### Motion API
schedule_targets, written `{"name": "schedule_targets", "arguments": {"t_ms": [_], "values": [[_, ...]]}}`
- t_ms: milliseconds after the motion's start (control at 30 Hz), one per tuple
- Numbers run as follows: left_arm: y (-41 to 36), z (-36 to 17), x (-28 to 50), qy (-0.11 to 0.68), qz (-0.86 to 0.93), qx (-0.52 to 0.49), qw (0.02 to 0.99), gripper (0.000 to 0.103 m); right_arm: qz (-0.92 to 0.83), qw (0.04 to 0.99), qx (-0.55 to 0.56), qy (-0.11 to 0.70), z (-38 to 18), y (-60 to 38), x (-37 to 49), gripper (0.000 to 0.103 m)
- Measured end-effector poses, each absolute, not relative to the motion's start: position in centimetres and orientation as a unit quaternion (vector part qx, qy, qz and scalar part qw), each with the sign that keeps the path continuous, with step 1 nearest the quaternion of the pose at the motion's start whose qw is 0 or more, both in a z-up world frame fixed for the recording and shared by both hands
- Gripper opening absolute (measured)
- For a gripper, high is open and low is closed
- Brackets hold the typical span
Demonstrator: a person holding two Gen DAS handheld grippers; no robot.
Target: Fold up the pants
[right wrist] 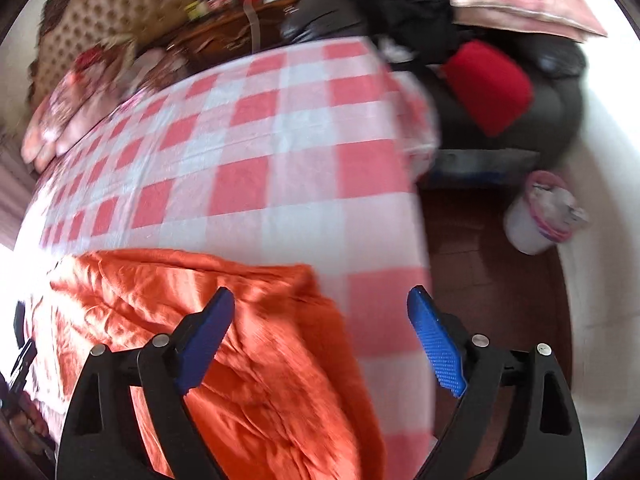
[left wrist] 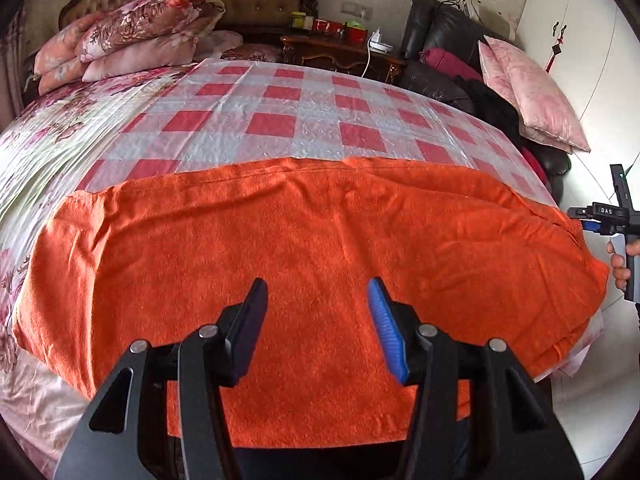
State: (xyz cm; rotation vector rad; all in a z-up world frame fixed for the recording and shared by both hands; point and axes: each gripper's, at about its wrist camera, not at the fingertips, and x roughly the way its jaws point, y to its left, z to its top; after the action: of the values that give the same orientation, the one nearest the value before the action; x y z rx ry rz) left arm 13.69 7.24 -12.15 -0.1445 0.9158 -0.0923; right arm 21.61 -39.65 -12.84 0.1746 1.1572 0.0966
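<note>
Orange fleece pants (left wrist: 304, 240) lie spread flat across the near end of the bed, on a red and white checked sheet (left wrist: 296, 108). My left gripper (left wrist: 318, 292) is open and empty, just above the middle of the pants near their front edge. My right gripper (right wrist: 320, 300) is open and empty, above the right end of the pants (right wrist: 256, 344) at the bed's right edge. The right gripper also shows in the left wrist view (left wrist: 612, 216), held beside the bed past the pants' right end. The right wrist view is blurred.
Folded floral quilts (left wrist: 132, 36) sit at the bed's head by the tufted headboard. A wooden nightstand (left wrist: 344, 54) with small items stands behind. A dark sofa (right wrist: 520, 92) with pink and red cushions lines the right side. A white bin (right wrist: 536, 216) stands on the floor.
</note>
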Motion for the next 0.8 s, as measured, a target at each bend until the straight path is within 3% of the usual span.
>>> {"name": "schedule_targets", "arguments": {"t_ms": [33, 67, 267, 567, 700, 733, 767, 800], "values": [[7.3, -12.1, 13.8, 0.443, -0.038, -0.069, 0.893, 0.054, 0.056, 0.833, 0.072, 0.546, -13.1, -39.1, 21.8, 0.08], [7.1, -12.1, 13.5, 0.445, -0.033, -0.069, 0.892, 0.055, 0.065, 0.834, 0.048, 0.546, -13.5, -38.1, 21.9, 0.053], [7.2, -12.1, 13.8, 0.46, -0.007, -0.069, 0.885, 0.056, 0.027, 0.857, 0.013, 0.514, -13.0, -37.7, 20.9, 0.037], [4.4, -13.3, 15.8, 0.474, -0.01, -0.042, 0.879, 0.056, -0.107, 0.862, 0.059, 0.492, -13.2, -43.8, 18.0, 0.038], [4.4, -13.2, 15.9, 0.467, -0.001, -0.043, 0.883, 0.056, -0.132, 0.871, 0.071, 0.468, -11.9, -44.6, 15.1, 0.047], [4.1, -12.9, 15.8, 0.462, -0.006, -0.04, 0.886, 0.056, -0.141, 0.879, 0.063, 0.452, -11.0, -44.1, 14.1, 0.052], [3.7, -12.7, 15.7, 0.456, -0.012, -0.035, 0.889, 0.056, -0.154, 0.886, 0.048, 0.435, -10.3, -43.3, 13.2, 0.064], [3.0, -12.6, 15.6, 0.447, -0.022, -0.026, 0.894, 0.056, -0.157, 0.896, 0.026, 0.414, -9.6, -41.7, 12.0, 0.066]]}}
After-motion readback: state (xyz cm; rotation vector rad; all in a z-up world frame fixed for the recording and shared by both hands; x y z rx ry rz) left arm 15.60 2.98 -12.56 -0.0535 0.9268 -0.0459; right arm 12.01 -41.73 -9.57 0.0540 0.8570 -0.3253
